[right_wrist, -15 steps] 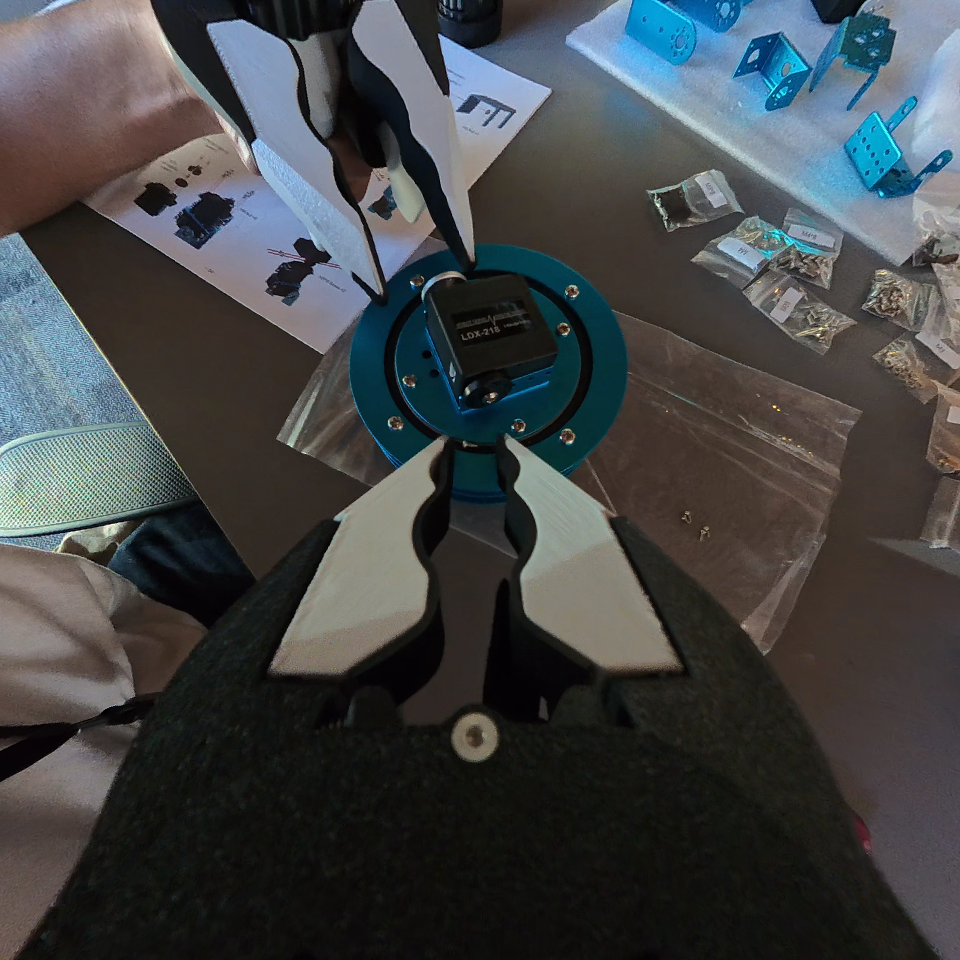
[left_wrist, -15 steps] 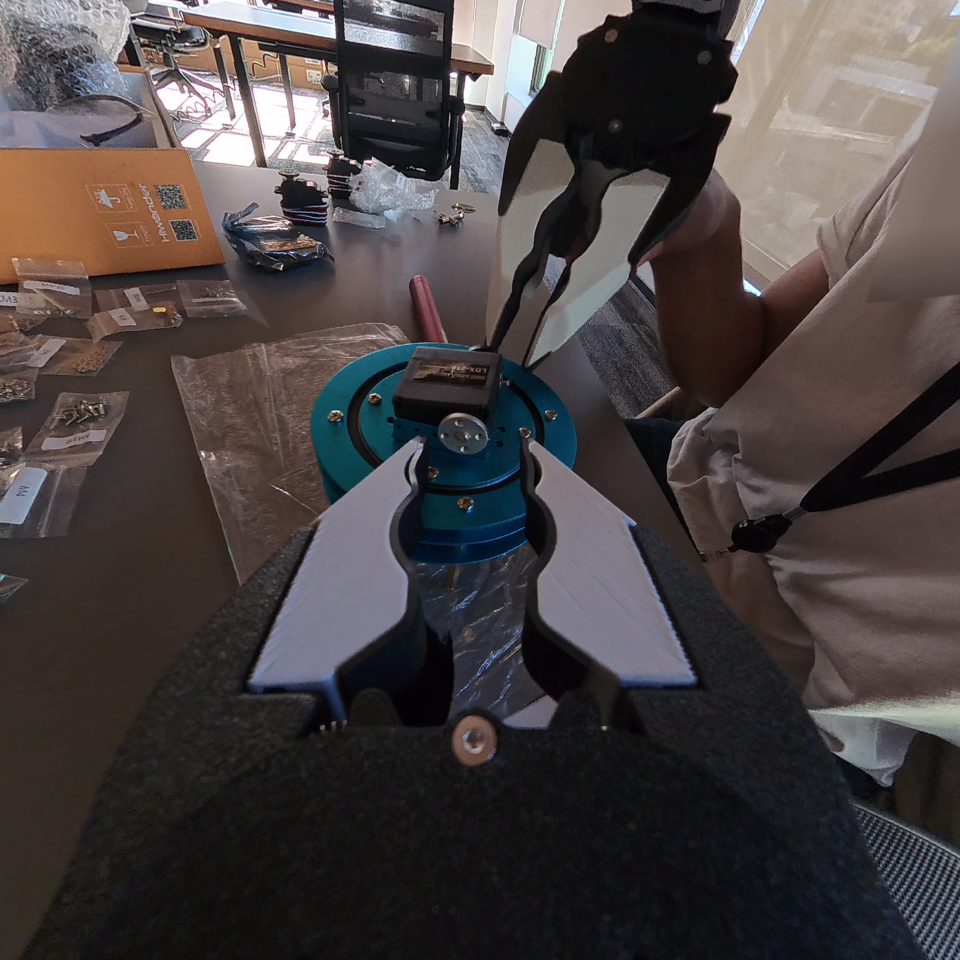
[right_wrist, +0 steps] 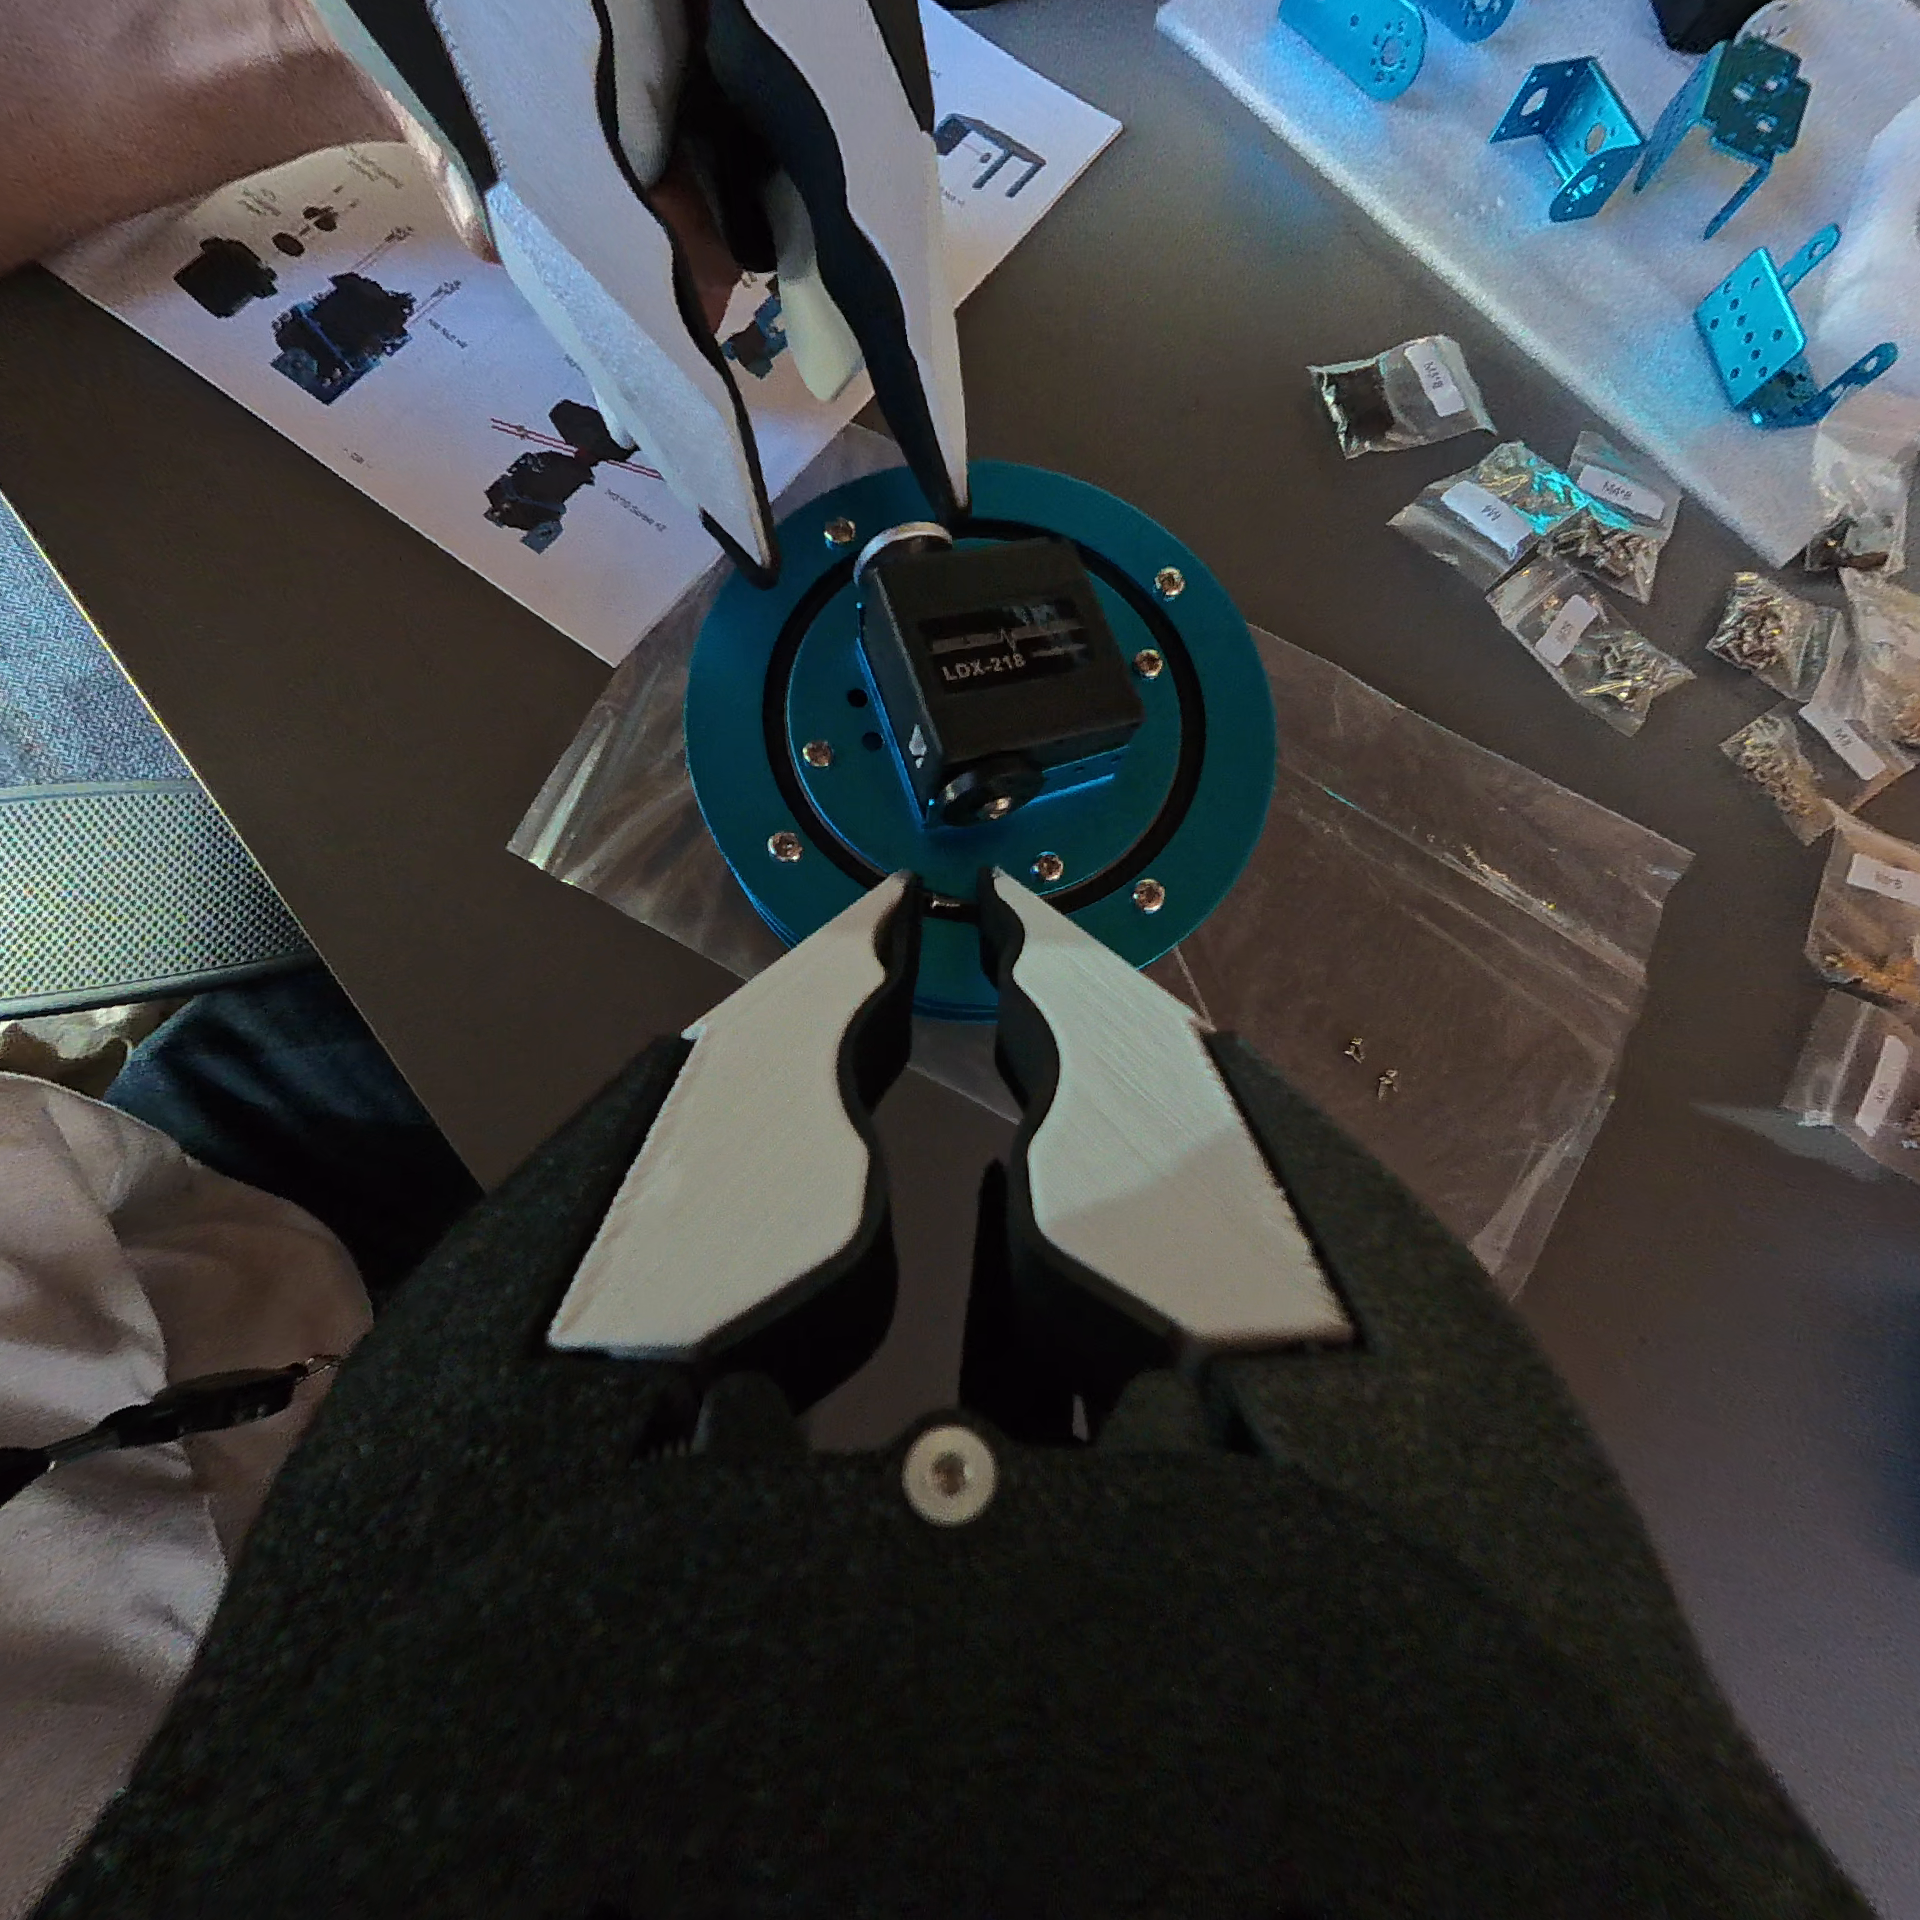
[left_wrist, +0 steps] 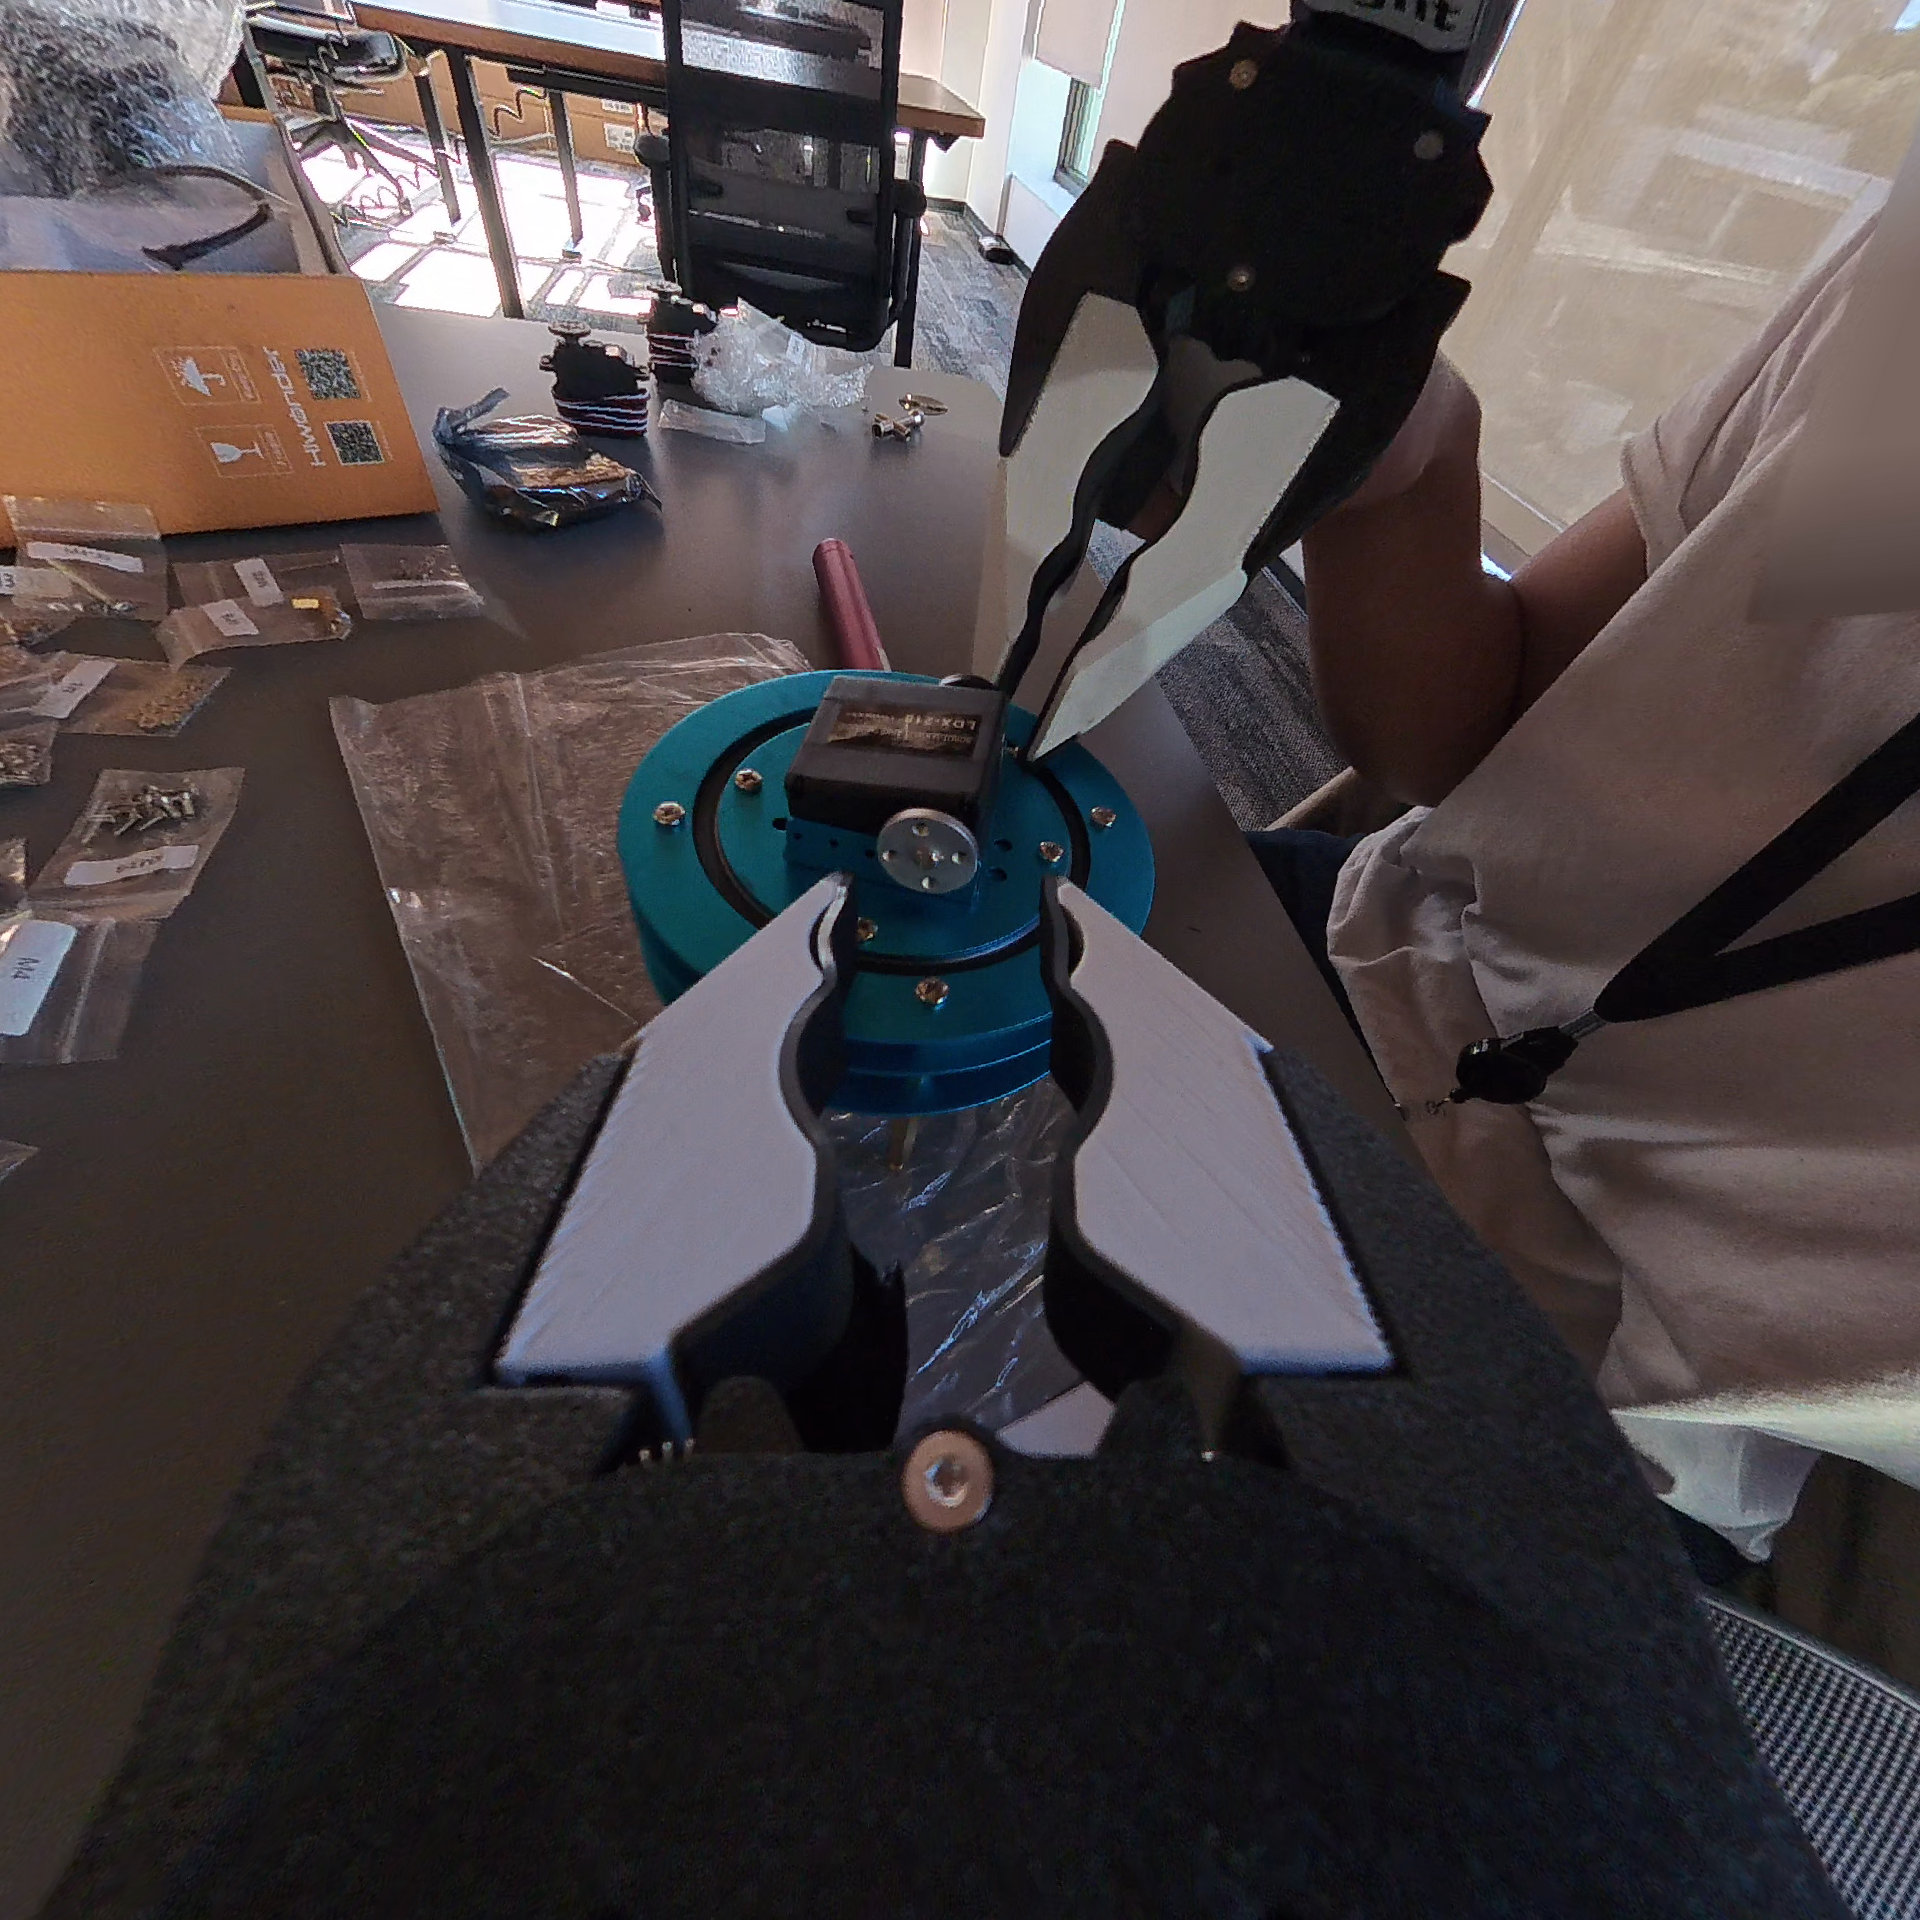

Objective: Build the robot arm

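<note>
Change: both hand-held grippers sit much as they did half a second ago; the round base looks slightly turned.
Left hand-held gripper [left_wrist: 943, 902]: fingers parted wide, holding nothing, tips poised at the near rim of the round teal metal turntable base [left_wrist: 1112, 883].
Right hand-held gripper [right_wrist: 948, 881]: fingers close together with a narrow gap, apparently empty, tips at the opposite rim.
Servo: a black box-shaped servo motor [right_wrist: 1003, 670] stands on the base's inner disc, directly ahead of both grippers and between them; its silver output disc [left_wrist: 927, 850] faces the left gripper, which is nearer to it.
Surroundings: the base rests on a clear plastic bag [right_wrist: 1434, 883] on the dark desk [left_wrist: 260, 1195], small screw bags [right_wrist: 1558, 530] well apart.
</note>
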Action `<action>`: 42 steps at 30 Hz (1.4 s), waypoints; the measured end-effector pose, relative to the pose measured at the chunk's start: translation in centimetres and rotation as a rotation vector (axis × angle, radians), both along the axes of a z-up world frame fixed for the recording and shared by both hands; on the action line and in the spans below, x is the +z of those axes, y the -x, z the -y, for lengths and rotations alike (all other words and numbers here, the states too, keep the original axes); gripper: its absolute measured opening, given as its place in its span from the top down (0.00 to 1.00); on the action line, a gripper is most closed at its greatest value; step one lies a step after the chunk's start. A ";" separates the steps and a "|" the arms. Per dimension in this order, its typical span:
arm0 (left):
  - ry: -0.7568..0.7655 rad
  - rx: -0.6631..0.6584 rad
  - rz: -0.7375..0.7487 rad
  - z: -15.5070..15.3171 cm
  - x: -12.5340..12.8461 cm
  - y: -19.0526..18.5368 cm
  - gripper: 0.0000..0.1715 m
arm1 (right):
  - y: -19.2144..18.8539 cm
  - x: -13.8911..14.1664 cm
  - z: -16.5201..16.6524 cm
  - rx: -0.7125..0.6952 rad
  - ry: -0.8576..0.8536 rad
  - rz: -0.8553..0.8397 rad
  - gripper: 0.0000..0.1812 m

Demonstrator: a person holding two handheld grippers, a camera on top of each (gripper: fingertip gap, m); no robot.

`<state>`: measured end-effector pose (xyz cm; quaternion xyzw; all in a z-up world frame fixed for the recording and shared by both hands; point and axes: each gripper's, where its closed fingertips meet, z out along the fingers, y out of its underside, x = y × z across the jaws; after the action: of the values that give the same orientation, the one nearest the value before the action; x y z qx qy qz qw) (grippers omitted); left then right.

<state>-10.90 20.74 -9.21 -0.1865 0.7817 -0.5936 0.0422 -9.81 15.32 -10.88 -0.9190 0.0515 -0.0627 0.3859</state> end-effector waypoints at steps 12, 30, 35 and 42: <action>-0.005 -0.004 -0.008 0.1 -0.3 0.0 0.80 | -0.1 0.0 0.1 -0.010 -0.073 0.031 1.00; -0.092 0.195 0.119 -0.9 2.6 -1.2 0.79 | -3.4 2.3 5.6 0.111 -0.381 -0.118 1.00; -0.104 0.263 0.124 -0.3 2.3 -0.5 0.80 | -0.2 2.3 2.0 0.203 -0.351 -0.056 0.94; -0.070 0.334 0.072 0.1 0.9 -0.1 0.81 | -0.6 2.0 -0.1 0.212 -0.305 -0.062 0.92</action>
<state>-10.75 20.68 -8.36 -0.2908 0.7579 -0.5571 0.1749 -9.22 15.41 -8.92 -0.8515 -0.0250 0.0152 0.5235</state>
